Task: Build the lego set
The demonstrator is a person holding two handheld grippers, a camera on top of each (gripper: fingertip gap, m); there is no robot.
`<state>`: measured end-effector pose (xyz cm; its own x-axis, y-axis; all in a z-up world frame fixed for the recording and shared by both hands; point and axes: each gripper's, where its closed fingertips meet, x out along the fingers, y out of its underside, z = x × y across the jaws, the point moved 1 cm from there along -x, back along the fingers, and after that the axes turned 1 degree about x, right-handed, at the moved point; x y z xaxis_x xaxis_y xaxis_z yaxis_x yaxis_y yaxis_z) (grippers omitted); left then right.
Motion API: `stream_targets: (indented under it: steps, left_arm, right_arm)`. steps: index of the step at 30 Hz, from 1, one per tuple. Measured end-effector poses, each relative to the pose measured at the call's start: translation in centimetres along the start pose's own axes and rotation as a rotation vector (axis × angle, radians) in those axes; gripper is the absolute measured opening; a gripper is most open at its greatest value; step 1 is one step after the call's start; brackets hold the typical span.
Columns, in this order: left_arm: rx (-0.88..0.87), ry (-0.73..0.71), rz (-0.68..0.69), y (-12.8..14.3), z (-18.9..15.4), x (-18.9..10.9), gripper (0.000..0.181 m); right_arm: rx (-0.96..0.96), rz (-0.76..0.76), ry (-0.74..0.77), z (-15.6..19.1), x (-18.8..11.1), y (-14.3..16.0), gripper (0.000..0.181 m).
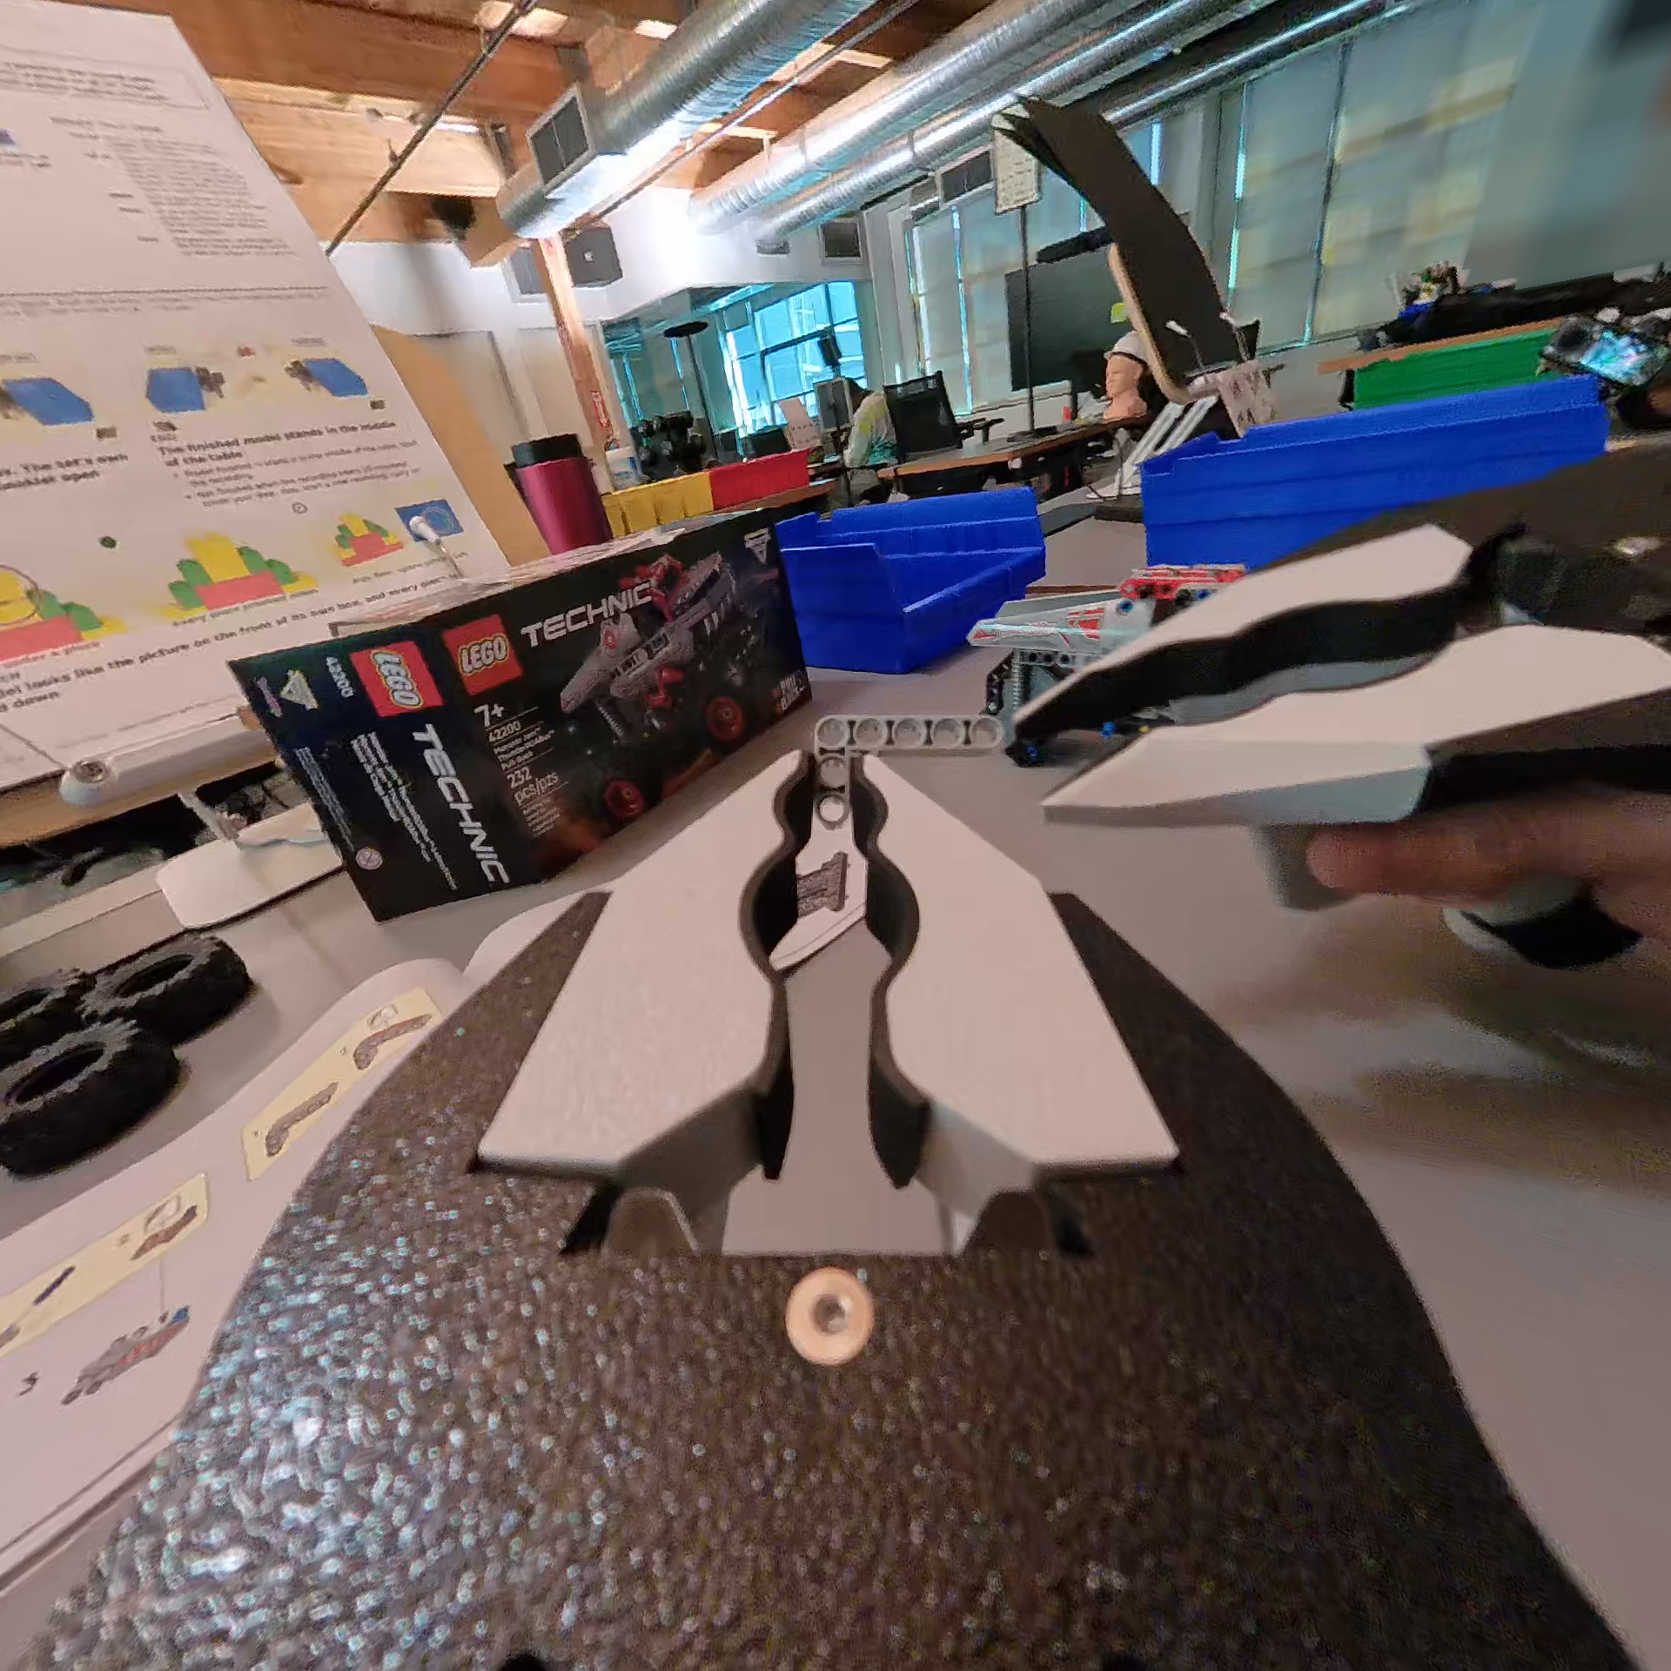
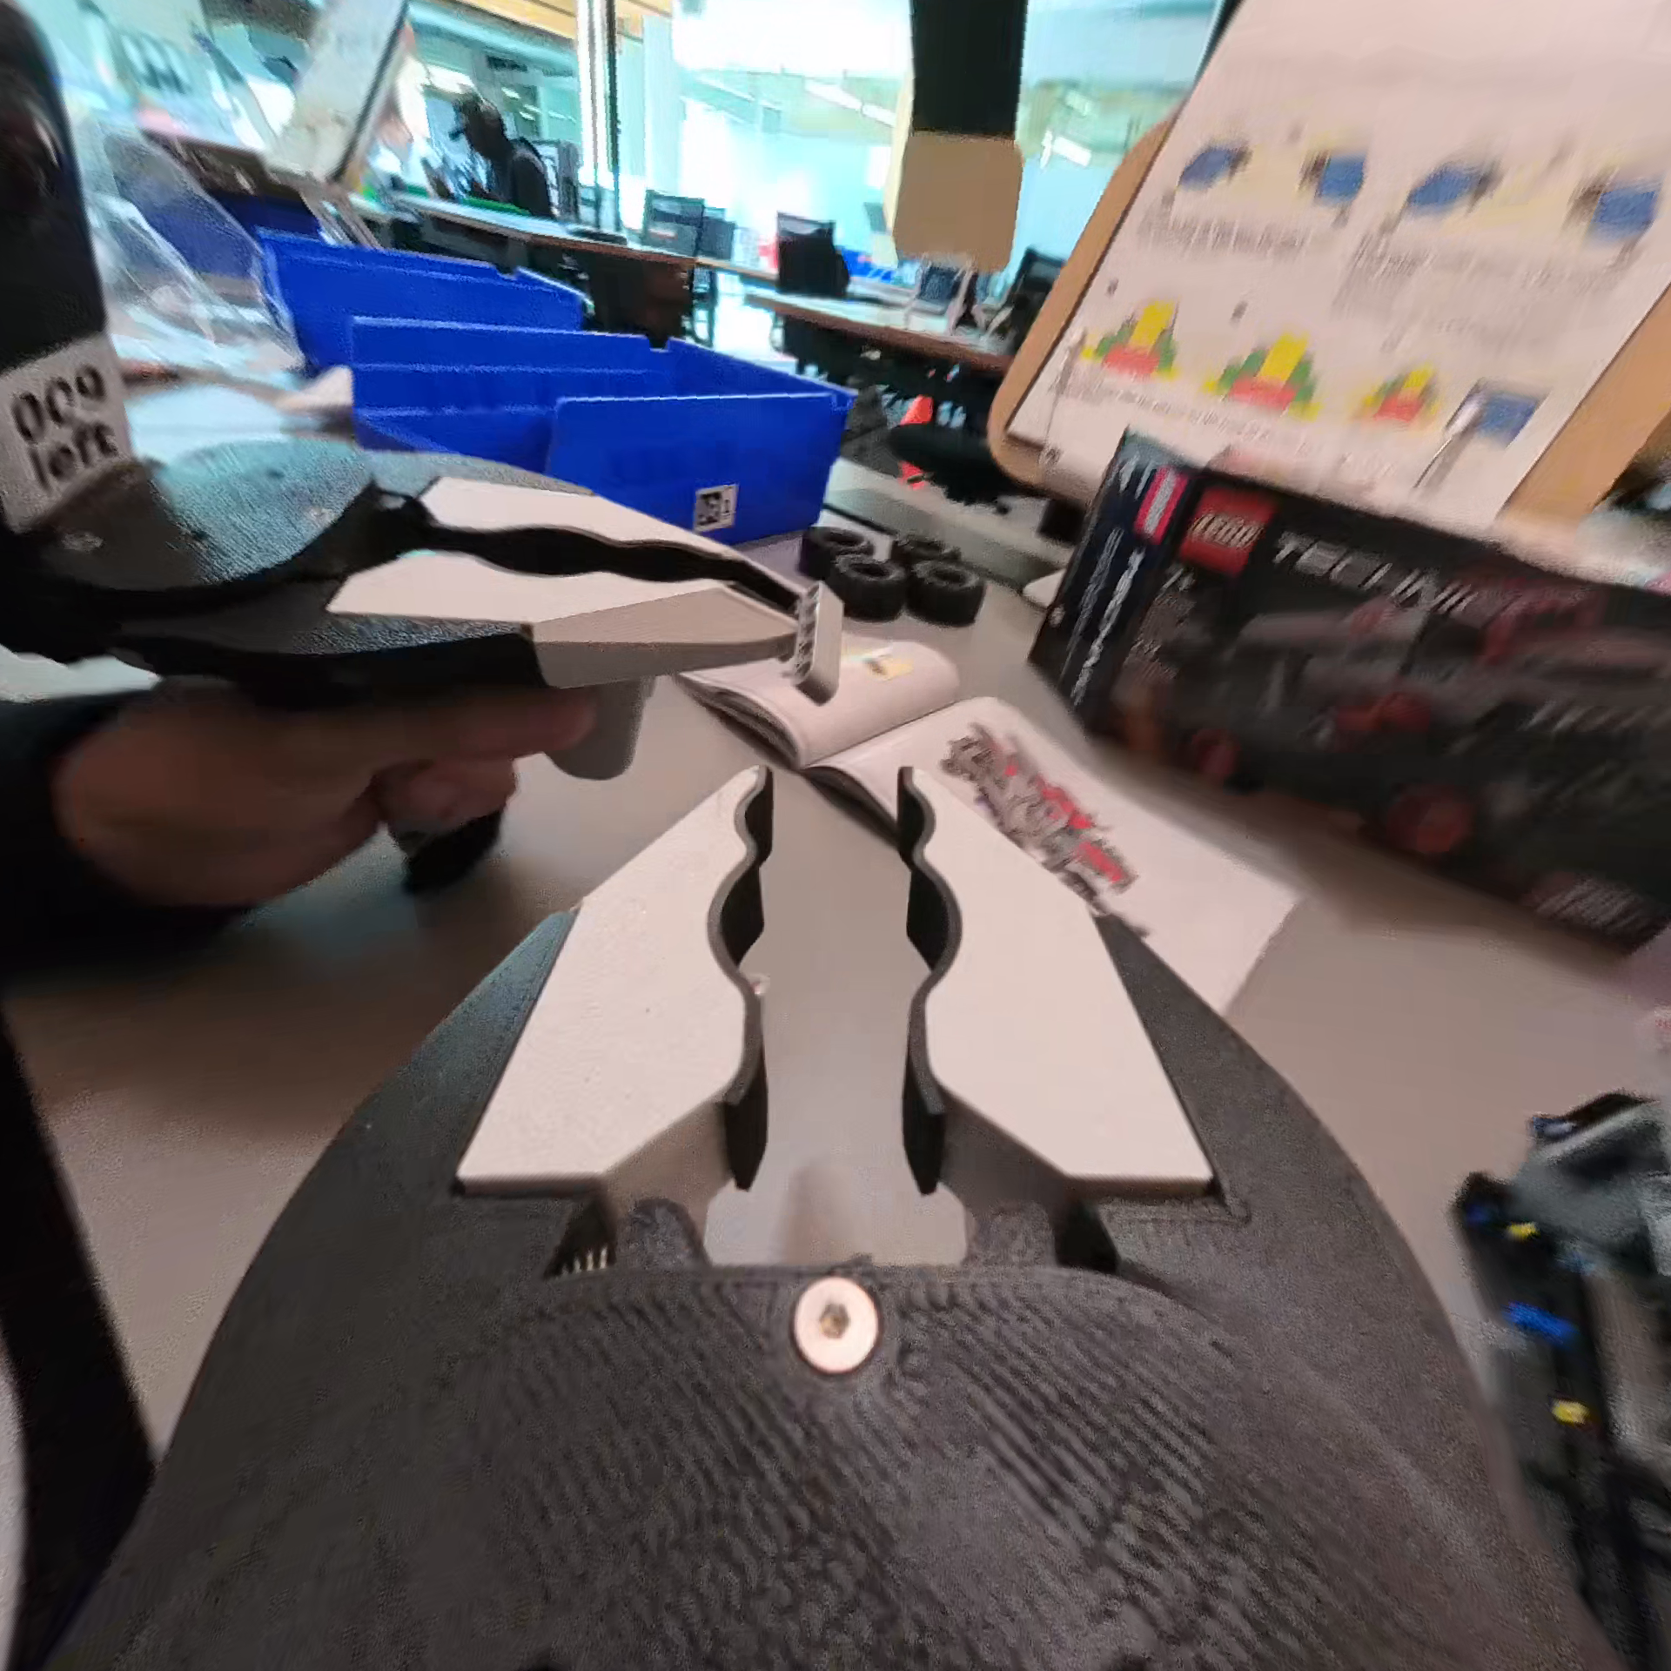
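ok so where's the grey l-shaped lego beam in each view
Left wrist view: the grey L-shaped beam sits just above centre, pinched at the tips of the left hand-held gripper.
Right wrist view: the same beam is left of centre, upper half, end-on at that hand-held gripper's tips.
Shared landmark: the black set box, behind the beam in both views.
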<state>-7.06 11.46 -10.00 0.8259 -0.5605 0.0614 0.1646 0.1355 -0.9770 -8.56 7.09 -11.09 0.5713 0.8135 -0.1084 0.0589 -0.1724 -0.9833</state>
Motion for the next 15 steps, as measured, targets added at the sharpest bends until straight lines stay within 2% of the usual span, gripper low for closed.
stream_targets:
  steps: [2, 3, 6, 9, 11, 13, 15]
  left_arm:
    - [0.039, -0.004, 0.001, 0.0, 0.0, -0.1, 0.005]
    - [0.058, -0.017, -0.006, -0.1, 0.2, -0.2, 0.005]
    - [0.086, -0.039, -0.020, -0.3, 0.8, -0.6, 0.005]
    - [0.074, -0.050, -0.026, -0.3, 1.3, -0.8, 0.005]
    - [0.063, -0.056, -0.023, -0.2, 1.7, -0.9, 0.005]
    - [0.049, -0.068, -0.019, -0.1, 2.1, -0.9, 0.005]
    - [0.042, -0.080, -0.018, -0.1, 2.4, -1.0, 0.005]
  right_arm:
    - [-0.106, 0.016, 0.044, -0.2, 0.1, 0.0, 0.027]
    - [-0.116, 0.032, 0.012, 0.4, 0.3, 0.2, 0.029]
    - [0.091, 0.167, -0.068, 1.0, 1.0, 2.1, 0.037]
    - [0.311, 0.163, -0.107, 1.2, 1.1, 2.0, 0.032]
    - [0.381, 0.248, -0.156, 1.8, 0.9, 2.9, 0.029]
    - [0.266, 0.417, -0.240, 3.2, 0.3, 5.0, 0.033]
    - [0.089, 0.538, -0.200, 3.0, -0.2, 6.8, 0.032]
